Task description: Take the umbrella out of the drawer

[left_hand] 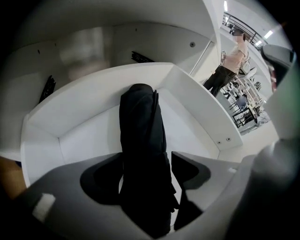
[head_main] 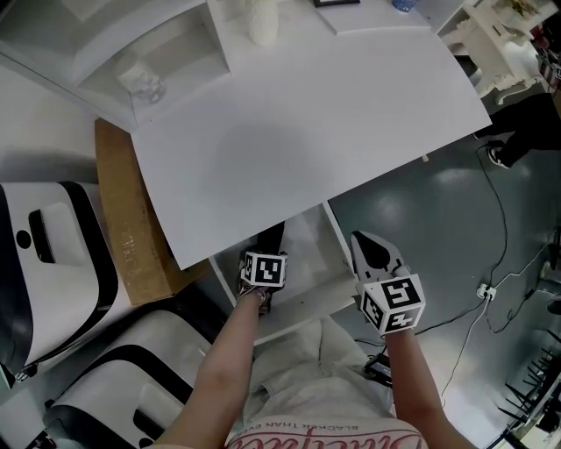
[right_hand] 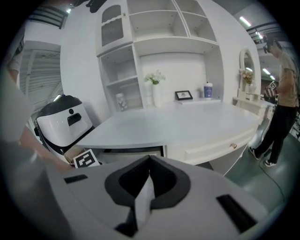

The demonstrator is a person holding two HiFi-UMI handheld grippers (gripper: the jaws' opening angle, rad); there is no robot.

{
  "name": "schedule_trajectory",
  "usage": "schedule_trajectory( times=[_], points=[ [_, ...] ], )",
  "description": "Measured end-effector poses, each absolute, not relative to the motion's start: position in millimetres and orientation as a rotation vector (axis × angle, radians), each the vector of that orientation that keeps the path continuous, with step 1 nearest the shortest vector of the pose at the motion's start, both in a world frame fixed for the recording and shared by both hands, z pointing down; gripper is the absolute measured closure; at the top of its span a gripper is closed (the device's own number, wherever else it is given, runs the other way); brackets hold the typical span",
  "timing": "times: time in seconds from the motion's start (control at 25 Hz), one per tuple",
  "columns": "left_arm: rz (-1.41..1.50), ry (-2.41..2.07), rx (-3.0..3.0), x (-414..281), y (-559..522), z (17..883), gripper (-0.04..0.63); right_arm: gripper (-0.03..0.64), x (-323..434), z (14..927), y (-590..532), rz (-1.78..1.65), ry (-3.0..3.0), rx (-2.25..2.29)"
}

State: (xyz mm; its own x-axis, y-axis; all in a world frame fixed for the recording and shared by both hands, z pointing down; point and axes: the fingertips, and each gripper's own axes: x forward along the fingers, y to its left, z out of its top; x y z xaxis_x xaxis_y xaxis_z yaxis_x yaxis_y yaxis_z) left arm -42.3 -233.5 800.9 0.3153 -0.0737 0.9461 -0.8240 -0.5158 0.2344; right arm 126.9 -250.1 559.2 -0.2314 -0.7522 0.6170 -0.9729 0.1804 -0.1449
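Observation:
The white drawer [head_main: 326, 235] stands pulled out under the white desk [head_main: 307, 123]. A black folded umbrella [left_hand: 140, 122] lies lengthwise in the drawer [left_hand: 187, 105]. My left gripper [left_hand: 146, 163] reaches into it, its jaws shut on the umbrella's near end. From the head view the umbrella [head_main: 277, 231] shows as a dark strip just beyond the left gripper [head_main: 267, 252]. My right gripper [head_main: 359, 242] hangs just right of the drawer's front corner, over the floor. In its own view the right gripper [right_hand: 149, 161] is shut with nothing in it.
A cardboard box [head_main: 131, 228] leans by the desk's left end, with white-and-black machines [head_main: 53, 263] beside it. A vase [head_main: 263, 22] stands at the desk's back. Cables [head_main: 504, 263] trail over the grey floor at the right. A person [right_hand: 283, 93] stands beyond the desk's right end.

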Motion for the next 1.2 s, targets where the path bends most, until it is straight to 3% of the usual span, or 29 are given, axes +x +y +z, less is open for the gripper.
schedule_trajectory(
  times=[0.56, 0.72, 1.2],
  points=[
    [1.336, -0.956, 1.793, -45.1, -239.1, 815.9, 0.275, 0.609, 126.5, 567.5, -243.5, 0.726, -2.075, 1.581],
    [1.348, -0.949, 1.794, -42.8, -237.1, 814.7, 0.323, 0.609, 127.8, 568.5, -235.2, 0.718, -2.089, 1.559],
    [1.455, -0.9, 1.837, -39.5, -217.9, 807.1, 0.333, 0.608, 141.4, 562.5, -211.6, 0.713, -2.122, 1.533]
  ],
)
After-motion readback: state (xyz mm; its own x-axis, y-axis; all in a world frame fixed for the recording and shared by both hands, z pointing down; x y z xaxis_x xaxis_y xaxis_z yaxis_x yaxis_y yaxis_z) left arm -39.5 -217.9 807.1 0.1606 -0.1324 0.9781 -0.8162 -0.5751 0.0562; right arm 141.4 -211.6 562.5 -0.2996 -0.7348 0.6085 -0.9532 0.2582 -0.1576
